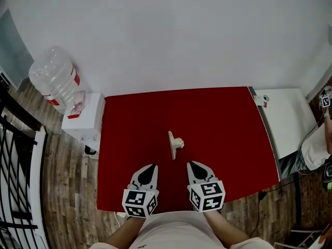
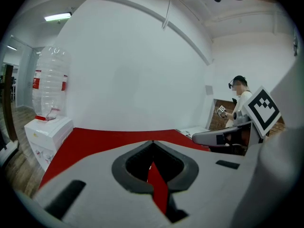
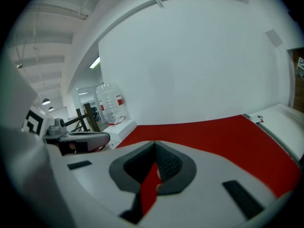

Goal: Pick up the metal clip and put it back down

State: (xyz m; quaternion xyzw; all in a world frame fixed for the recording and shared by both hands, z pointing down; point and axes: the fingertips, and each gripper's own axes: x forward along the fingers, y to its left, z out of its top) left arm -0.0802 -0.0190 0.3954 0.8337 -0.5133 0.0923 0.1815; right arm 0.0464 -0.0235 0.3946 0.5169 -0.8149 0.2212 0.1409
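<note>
The metal clip [image 1: 175, 144], pale with a flat plate and a small knob to its right, lies on the red table [image 1: 228, 123] near the middle. My left gripper [image 1: 151, 167] hovers just short of it at the lower left, and its jaws meet at the tips with nothing between them [image 2: 152, 142]. My right gripper [image 1: 192, 164] hangs at the clip's lower right, also shut and empty [image 3: 154, 143]. The two gripper views look over the red cloth to the white wall, and the clip does not appear in either.
A white water dispenser [image 1: 85, 119] with a clear bottle [image 1: 56, 82] stands off the table's left edge. A white table [image 1: 288, 118] adjoins the right edge. A person [image 2: 240, 101] stands beyond it. A black railing [image 1: 15, 154] runs along the far left.
</note>
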